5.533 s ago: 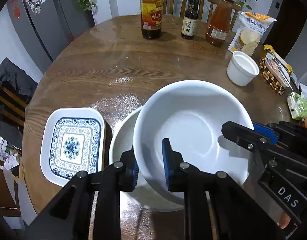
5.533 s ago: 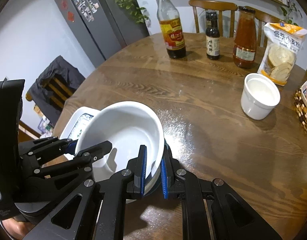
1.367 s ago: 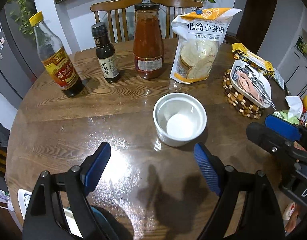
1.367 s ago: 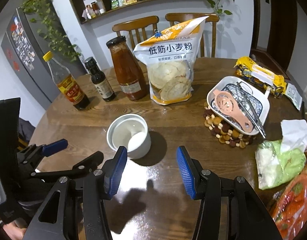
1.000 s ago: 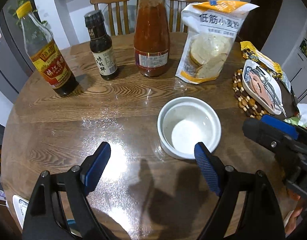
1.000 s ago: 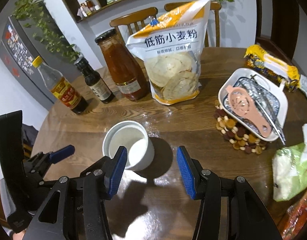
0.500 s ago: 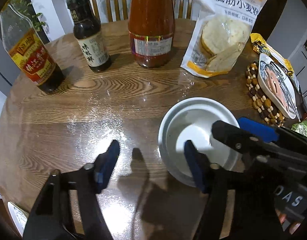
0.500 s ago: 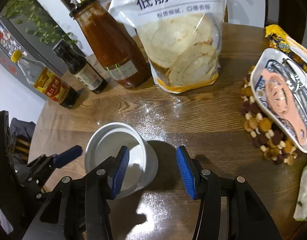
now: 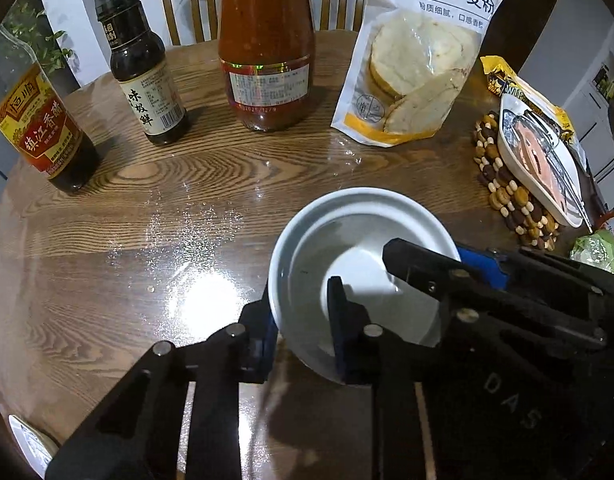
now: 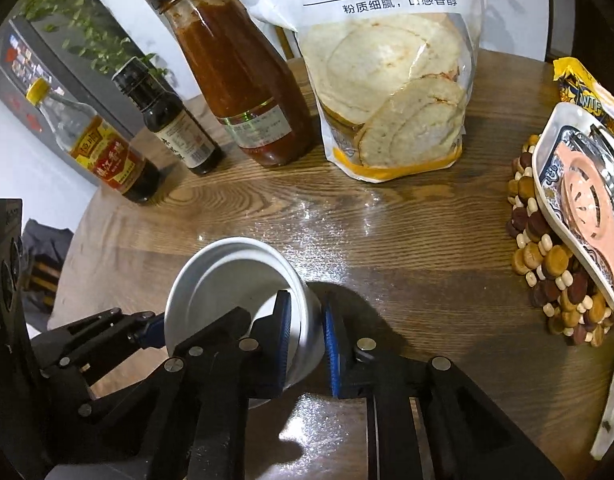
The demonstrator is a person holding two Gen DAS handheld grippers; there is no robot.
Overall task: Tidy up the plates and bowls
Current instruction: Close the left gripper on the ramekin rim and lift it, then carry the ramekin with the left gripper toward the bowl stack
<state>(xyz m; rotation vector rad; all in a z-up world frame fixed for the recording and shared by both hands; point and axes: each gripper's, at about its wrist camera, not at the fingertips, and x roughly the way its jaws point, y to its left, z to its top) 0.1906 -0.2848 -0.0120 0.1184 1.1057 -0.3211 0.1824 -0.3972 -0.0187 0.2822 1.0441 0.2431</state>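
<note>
A small white ramekin bowl stands on the round wooden table; it also shows in the right wrist view. My left gripper is shut on its near-left rim, one finger inside and one outside. My right gripper is shut on its right rim, one finger inside, one outside. The right gripper also shows in the left wrist view on the bowl's right rim. A corner of a patterned plate shows at the lower left edge.
A vinegar bottle, a dark sauce bottle, a red sauce jar and a flour bag stand at the back. A beaded trivet bearing a dish of utensils lies right. Chairs stand behind the table.
Both grippers left the stacked large bowls, moved to the small white bowl with jaws open, and have now closed on its rim from the left and the right.
</note>
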